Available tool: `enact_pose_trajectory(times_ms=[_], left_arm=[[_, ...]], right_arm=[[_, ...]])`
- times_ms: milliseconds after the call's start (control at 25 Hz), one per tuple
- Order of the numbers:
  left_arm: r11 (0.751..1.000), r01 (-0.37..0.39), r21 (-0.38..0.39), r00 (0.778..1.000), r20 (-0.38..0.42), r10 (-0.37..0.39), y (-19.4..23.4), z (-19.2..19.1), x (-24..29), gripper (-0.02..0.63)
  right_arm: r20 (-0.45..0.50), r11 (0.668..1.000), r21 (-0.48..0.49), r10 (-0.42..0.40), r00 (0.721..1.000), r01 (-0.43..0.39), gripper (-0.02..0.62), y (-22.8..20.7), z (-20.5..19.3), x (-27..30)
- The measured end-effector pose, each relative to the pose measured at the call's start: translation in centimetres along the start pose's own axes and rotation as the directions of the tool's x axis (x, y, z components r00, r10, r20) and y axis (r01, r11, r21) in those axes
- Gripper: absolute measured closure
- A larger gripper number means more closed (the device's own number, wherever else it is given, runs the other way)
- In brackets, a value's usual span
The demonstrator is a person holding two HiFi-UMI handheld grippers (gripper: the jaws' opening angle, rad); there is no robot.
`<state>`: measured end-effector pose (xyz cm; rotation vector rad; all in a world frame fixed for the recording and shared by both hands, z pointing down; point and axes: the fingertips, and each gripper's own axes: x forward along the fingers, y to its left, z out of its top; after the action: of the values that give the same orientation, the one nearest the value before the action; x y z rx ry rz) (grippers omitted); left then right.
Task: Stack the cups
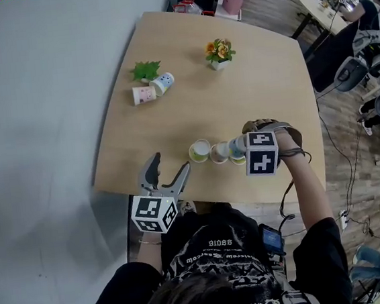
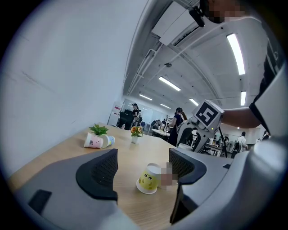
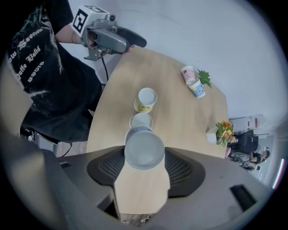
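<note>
The right gripper [image 3: 145, 156] pointed steeply down near the front edge of the wooden worktop [image 1: 239, 102], its jaws clenched on a pale paper cup [image 3: 143, 141] whose round end faced that gripper's camera and filled the gap from pad to pad. Just beyond this held cup sat a second cup [image 1: 219, 153], and next to that a yellow cup [image 1: 200, 151] printed with a small face lay on its side, its mouth turned toward the left gripper. The three formed a short row along the front of the worktop, with the second cup between the other two; whether any of them touched could not be told. The left gripper [image 1: 169, 163] hung at the front left of the worktop, pointing roughly level across it, with its jaws released and nothing between them; the yellow cup showed on the worktop some way beyond the gap. Well apart from this group, toward the far left of the worktop, a pink cup [image 1: 143, 95] and a blue-and-white cup [image 1: 163, 83] lay on their sides just beside each other, close in front of a small green plant [image 1: 145, 69]. A little pot of orange flowers [image 1: 219, 50] stood farther right, near the far edge.
</note>
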<state>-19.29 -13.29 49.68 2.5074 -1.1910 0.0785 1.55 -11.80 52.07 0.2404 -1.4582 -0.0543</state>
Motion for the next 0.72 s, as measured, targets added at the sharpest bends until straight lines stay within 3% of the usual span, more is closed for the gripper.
enact_pose_trajectory(times_ms=[120,240,440,600,720], left_arm=[[1.0,0.0,0.0,1.0,0.0,0.0,0.0,0.0,0.1,0.241],[1.0,-0.005,-0.002,1.0,0.0,0.005,0.2,0.0,0.2,0.241],[1.0,-0.014,-0.005,1.0,-0.02,0.014,0.9,-0.2,0.5,0.241],[0.998,-0.004,0.058,0.998,-0.061,0.007,2.5,0.4,2.1,0.241],[0.969,0.02,0.248,0.992,-0.123,0.011,4.7,2.4,4.5,0.241]], right_arm=[[-0.004,1.0,0.002,0.012,1.0,-0.012,0.302,0.1,-0.1,0.1],[0.018,0.999,0.022,0.024,1.0,-0.024,0.238,0.2,0.2,0.2],[0.134,0.995,0.101,-0.003,0.991,-0.01,0.236,-0.6,0.5,-1.2],[0.338,0.972,0.232,-0.052,0.94,-0.03,0.236,-1.5,0.7,-3.9],[0.467,0.936,0.347,-0.128,0.875,-0.049,0.238,-2.2,0.2,-6.2]])
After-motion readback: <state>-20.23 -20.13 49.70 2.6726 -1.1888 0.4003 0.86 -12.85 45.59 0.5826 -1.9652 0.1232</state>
